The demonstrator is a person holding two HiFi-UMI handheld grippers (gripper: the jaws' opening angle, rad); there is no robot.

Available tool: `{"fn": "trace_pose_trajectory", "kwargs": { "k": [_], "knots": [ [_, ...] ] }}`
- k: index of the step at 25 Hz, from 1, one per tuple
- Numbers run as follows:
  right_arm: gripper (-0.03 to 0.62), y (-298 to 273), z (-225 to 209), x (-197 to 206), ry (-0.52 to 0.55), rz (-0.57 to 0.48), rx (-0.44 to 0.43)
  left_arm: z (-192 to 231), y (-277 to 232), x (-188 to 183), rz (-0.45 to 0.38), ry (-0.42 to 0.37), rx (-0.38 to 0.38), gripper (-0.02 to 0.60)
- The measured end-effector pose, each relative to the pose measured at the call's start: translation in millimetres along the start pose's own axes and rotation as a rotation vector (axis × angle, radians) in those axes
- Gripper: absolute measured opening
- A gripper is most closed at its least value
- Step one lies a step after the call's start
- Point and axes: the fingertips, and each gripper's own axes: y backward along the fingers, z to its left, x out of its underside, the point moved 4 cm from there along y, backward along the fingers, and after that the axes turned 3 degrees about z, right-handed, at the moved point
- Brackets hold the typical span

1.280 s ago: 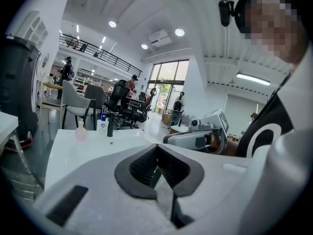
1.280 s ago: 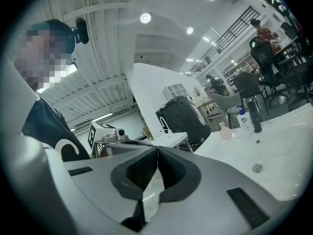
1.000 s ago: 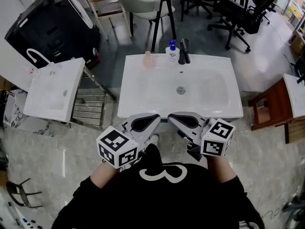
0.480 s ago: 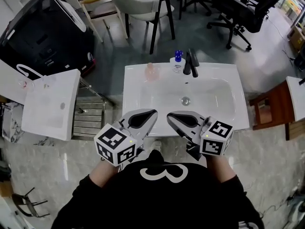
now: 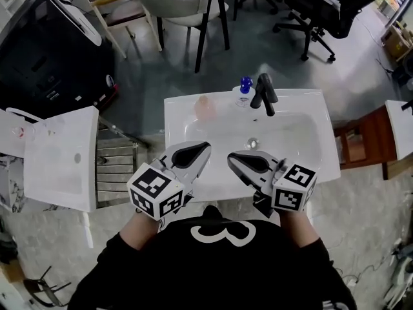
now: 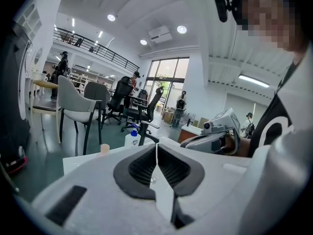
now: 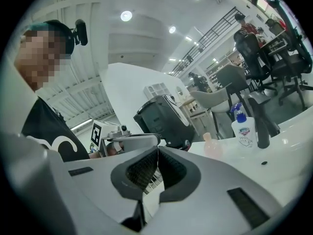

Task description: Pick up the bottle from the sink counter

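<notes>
Left gripper [image 5: 204, 147] and right gripper [image 5: 232, 156] have advanced over the sink [image 5: 302, 142] front rim, jaws pressed together, empty; blue-pump bottle [image 5: 243, 91], probably the target, sits untouched by the faucet [image 5: 265, 93].

Bright, even indoor light throughout. In the left gripper view the round ceiling lights [image 6: 181, 29] and a tall window [image 6: 165, 75] glow white and blown out. In the head view the white sink [image 5: 303, 144] is close to overexposed, its basin detail washed out, and the pale bottle [image 5: 204, 106] on it looks soft. The floor [image 5: 371, 70] has a dull sheen, with a faint shadow under the chair [image 5: 177, 5]. Both gripper views bend strongly at the edges, their corners are black, and the near foreground is out of focus
</notes>
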Motion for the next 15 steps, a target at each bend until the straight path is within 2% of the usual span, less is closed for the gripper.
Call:
{"fn": "trace_pose_trajectory", "kwargs": {
  "k": [6,15],
  "knots": [
    [0.014,-16,-22,-4,-0.032,-0.001,0.052,35,-16,-4,0.008,-0.012,0.032,0.026],
    [0.014,-30,-42,-8,-0.053,0.022,0.086,80,-40,-4,0.036,-0.029,0.031,0.125]
  ]
}}
